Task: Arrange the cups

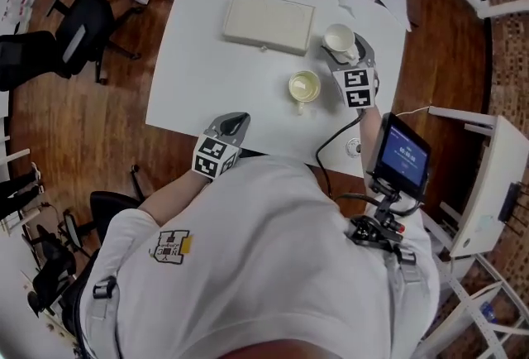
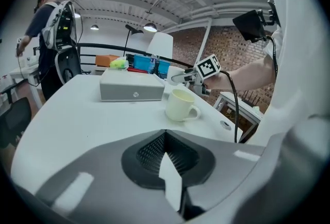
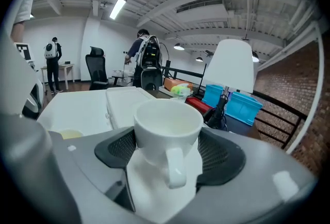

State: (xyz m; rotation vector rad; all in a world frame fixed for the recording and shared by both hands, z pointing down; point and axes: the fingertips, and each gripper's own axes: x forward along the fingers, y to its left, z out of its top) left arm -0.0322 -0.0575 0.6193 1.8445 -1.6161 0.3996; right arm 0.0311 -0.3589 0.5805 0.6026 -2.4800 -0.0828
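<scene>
White cup (image 3: pixel 167 125) sits upright, pinched in the right tongs (image 3: pixel 168 152), handle toward the hand; cream cup (image 1: pixel 303 88) stands near, toward the pressed-together, empty left tongs (image 2: pixel 164 156).

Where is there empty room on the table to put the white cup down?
The widest bare patch is the left side of the table, bordered by the flat box, the left tool and the table edges. It is crowded on the right, around the yellow cup and the white cup in the right tool.
</scene>
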